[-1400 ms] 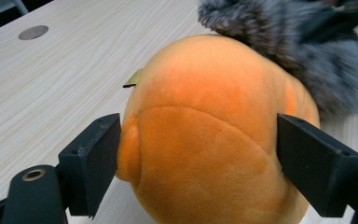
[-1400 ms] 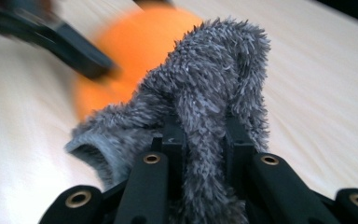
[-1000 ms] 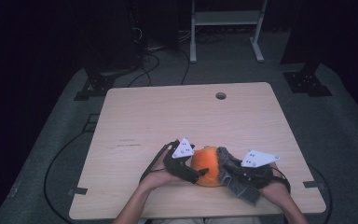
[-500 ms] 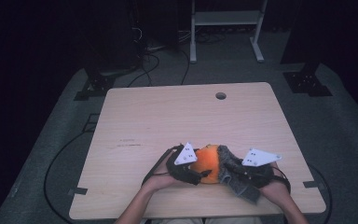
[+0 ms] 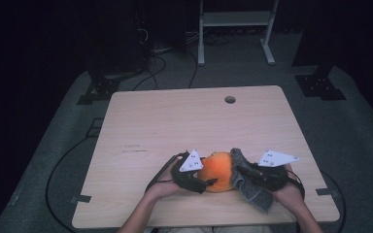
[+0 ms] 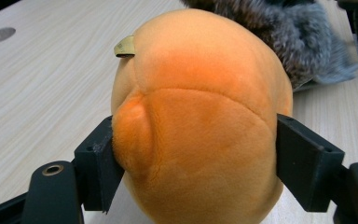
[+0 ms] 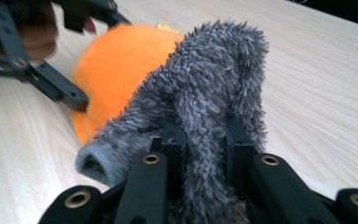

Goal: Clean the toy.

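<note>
An orange plush toy [image 5: 217, 171] with a small tan tag lies near the table's front edge. My left gripper [image 5: 205, 177] reaches it from the left. Its jaws have just been closing, and in the left gripper view both pads [image 6: 98, 161] press into the sides of the plush [image 6: 200, 93]. My right gripper [image 5: 241, 173] is shut on a grey fuzzy cloth [image 5: 253, 195], pinched between its jaws [image 7: 203, 135]. The cloth [image 7: 219, 70] drapes against the plush's right side [image 7: 116, 60].
The light wooden table [image 5: 175, 126] has a round cable hole [image 5: 229, 99] at its far side. Both hands work close to the front edge. Cables [image 5: 58, 170] and a white stand [image 5: 233, 19] are on the dark floor beyond.
The left gripper's jaws have drawn in onto the orange plush, which was between wider jaws before. The right gripper and the grey cloth stay as they were.
</note>
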Demonstrator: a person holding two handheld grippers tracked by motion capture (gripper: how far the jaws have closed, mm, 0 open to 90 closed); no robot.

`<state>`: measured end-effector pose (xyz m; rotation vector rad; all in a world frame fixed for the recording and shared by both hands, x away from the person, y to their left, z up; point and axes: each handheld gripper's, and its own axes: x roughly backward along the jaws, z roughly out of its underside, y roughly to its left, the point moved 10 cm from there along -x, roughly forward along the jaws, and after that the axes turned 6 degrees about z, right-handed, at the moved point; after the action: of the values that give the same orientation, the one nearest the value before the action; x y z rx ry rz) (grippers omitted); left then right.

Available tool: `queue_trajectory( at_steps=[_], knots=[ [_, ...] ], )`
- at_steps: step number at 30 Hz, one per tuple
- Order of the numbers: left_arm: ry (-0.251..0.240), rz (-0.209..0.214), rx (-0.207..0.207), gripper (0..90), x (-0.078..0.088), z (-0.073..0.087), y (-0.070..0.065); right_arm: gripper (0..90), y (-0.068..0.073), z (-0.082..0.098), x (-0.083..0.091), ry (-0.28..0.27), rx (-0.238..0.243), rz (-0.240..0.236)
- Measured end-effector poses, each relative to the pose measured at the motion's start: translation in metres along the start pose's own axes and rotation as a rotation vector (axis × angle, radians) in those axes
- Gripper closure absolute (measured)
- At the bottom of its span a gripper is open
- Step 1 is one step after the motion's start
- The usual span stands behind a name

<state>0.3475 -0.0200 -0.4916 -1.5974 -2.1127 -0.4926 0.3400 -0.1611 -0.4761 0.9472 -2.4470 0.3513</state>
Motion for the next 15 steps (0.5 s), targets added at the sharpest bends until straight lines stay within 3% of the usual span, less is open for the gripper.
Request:
queue_trajectory(
  at_steps=[2, 3, 5, 6, 10, 12, 14, 15],
  knots=[
    [-0.003, 0.002, 0.009, 24.1, 0.000, 0.000, 0.001, 73.9, -0.007, 0.008, -0.004, 0.019, -0.032, 0.002],
    [-0.002, 0.003, 0.008, 24.1, 0.000, 0.000, 0.000, 74.0, -0.015, 0.017, -0.006, 0.061, -0.036, 0.035],
    [0.009, 0.003, 0.001, 24.0, 0.001, 0.001, 0.000, 74.1, -0.023, 0.026, -0.006, 0.095, -0.062, 0.054],
    [0.011, 0.002, -0.006, 23.9, 0.001, 0.000, -0.001, 74.1, -0.024, 0.026, -0.004, 0.090, -0.070, 0.050],
    [0.009, 0.007, -0.018, 23.9, -0.001, 0.000, -0.004, 73.8, -0.011, 0.001, 0.007, -0.021, -0.090, -0.022],
    [0.011, 0.009, -0.017, 23.9, -0.001, 0.000, -0.004, 73.6, -0.007, 0.004, 0.000, 0.003, -0.068, -0.019],
    [0.008, 0.010, -0.013, 23.8, -0.001, -0.001, -0.004, 73.5, -0.011, 0.012, -0.007, 0.034, -0.080, -0.015],
    [0.011, 0.012, -0.015, 23.8, -0.001, -0.001, -0.004, 73.6, -0.018, 0.018, -0.007, 0.074, -0.076, 0.023]
  ],
)
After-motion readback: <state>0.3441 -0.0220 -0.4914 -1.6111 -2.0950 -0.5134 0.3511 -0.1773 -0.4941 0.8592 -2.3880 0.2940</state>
